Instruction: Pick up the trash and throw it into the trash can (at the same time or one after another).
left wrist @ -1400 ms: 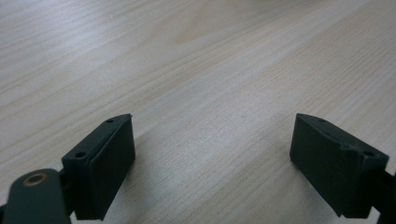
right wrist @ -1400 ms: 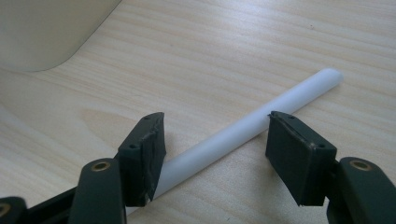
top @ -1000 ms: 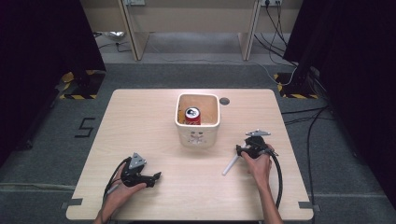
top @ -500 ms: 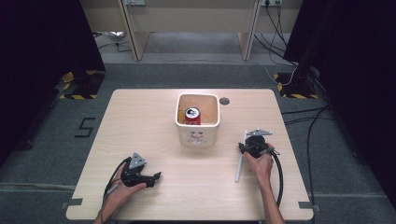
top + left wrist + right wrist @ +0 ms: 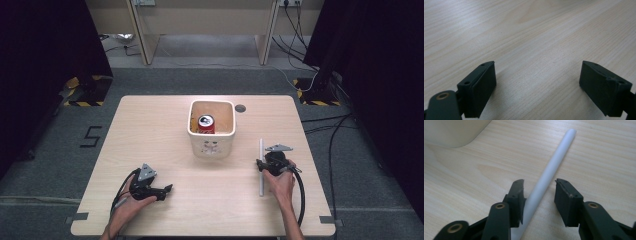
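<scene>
Wooden tabletop [image 5: 165,125]: right tool [image 5: 539,192] straddles a white tube [image 5: 549,175], jaws narrowly parted, not clamped; left tool [image 5: 537,87] rests wide apart.

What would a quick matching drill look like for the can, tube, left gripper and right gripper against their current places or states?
Things:
1. can
2. tube
3. left gripper
4. right gripper

States:
A. open over bare table
B. upright inside the bin
C. lying flat on the wood
D. jaws astride the tube, not yet closed

Pairs: 1-B, 2-C, 3-A, 4-D
</scene>
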A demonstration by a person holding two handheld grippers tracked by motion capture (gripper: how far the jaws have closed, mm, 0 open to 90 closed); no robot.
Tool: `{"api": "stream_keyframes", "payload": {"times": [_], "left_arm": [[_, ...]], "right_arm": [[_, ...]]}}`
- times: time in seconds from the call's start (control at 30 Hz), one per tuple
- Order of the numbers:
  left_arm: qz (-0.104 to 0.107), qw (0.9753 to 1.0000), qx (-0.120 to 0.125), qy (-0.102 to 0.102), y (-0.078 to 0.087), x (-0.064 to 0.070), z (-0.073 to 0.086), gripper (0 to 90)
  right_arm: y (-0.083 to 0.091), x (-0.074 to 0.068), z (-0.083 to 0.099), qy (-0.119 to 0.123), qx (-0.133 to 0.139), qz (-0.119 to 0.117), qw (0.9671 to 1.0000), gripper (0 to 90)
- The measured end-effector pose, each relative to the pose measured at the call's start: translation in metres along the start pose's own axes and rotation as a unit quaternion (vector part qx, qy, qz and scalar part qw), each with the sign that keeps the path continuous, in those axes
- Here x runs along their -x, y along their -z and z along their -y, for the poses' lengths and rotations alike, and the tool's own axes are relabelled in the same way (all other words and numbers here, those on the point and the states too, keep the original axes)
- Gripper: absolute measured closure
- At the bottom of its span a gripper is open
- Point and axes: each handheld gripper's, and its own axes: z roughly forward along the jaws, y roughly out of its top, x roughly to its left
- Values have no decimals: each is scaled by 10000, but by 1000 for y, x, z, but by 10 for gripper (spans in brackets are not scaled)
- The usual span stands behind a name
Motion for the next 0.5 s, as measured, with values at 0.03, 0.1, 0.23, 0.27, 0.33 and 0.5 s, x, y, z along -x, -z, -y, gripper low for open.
{"api": "stream_keyframes", "payload": {"times": [0.03, 0.1, 0.23, 0.27, 0.33, 0.5], "left_arm": [[0, 10000, 1, 1, 0, 0, 0, 131], [-1, 10000, -6, 6, 0, 0, 0, 131], [-4, 10000, -1, 5, 0, 0, 0, 131], [-2, 10000, -8, 3, 0, 0, 0, 131], [-3, 10000, -1, 5, 0, 0, 0, 131], [0, 10000, -4, -3, 0, 0, 0, 131]], "right_arm": [[1, 0, 2, -51, 35, 15, 10000, 614], [2, 0, 3, -81, 31, 27, 10000, 656], [1, -2, 4, -31, 116, -18, 9999, 722], [1, -2, 4, -31, 129, -47, 9999, 747], [-1, -1, 4, -29, 215, -71, 9997, 789], [-2, -2, 2, 157, 206, -39, 9997, 798]]}}
